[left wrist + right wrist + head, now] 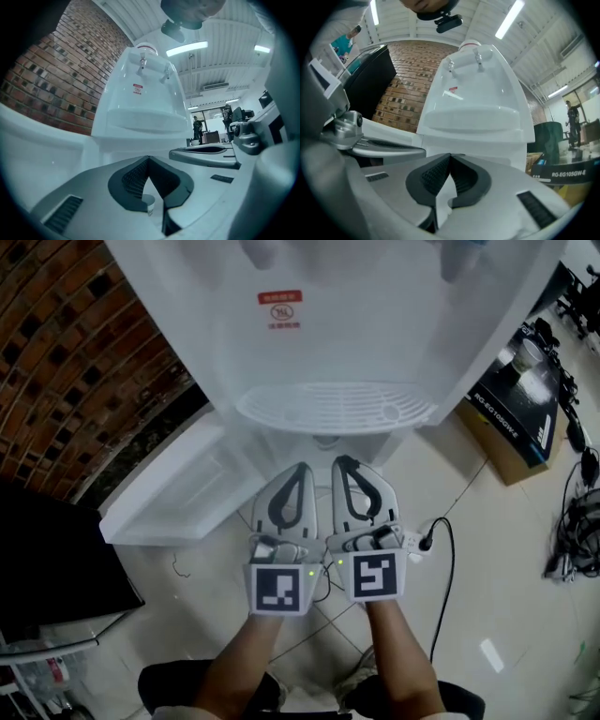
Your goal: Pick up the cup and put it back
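Note:
A white water dispenser stands in front of me, with its drip tray bare. My left gripper and right gripper hang side by side just below the tray, pointing at the dispenser's lower front. Both are shut, tips touching, with nothing between the pads. In the left gripper view, a small white cup shows through the slot under the closed left gripper; what it stands on is hidden. The head view shows no cup. The right gripper faces the dispenser body.
The dispenser's lower door hangs open to the left. A brick wall and a black cabinet are on the left. A cardboard box sits on the right, and a power strip with a black cable lies on the tiled floor.

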The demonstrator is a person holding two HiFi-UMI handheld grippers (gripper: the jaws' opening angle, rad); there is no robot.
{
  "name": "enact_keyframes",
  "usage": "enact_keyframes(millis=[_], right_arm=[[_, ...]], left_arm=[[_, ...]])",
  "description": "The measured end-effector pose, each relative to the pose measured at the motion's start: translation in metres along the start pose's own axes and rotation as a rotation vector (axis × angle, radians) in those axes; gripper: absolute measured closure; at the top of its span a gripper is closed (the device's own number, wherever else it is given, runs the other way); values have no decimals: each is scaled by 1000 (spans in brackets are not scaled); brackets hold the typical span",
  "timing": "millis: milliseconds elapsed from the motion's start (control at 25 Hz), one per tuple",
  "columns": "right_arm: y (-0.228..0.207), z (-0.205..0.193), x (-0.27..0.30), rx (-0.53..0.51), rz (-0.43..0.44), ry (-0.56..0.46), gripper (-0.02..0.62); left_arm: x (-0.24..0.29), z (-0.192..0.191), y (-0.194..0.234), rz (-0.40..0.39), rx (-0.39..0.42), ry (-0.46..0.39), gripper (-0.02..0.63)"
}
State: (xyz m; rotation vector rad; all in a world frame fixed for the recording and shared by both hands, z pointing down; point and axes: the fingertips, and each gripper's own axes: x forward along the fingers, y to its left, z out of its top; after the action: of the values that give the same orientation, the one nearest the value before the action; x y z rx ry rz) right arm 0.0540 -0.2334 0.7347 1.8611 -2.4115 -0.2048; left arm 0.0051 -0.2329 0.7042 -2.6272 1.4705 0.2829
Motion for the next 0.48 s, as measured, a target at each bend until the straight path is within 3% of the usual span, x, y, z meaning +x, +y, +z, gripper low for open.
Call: enact_keyframes(millis=[240,360,480], right_arm=[[-15,45,-28,-51,43,55,589],[-19,71,-46,-39,50,79,589],[-18,98,-66,-27,61,115,589]], left_arm=[[-3,48,-30,-84,76,71,606],[-7,82,-40,-96,45,99,606],[-15,115,-61,-166,74,141,606]])
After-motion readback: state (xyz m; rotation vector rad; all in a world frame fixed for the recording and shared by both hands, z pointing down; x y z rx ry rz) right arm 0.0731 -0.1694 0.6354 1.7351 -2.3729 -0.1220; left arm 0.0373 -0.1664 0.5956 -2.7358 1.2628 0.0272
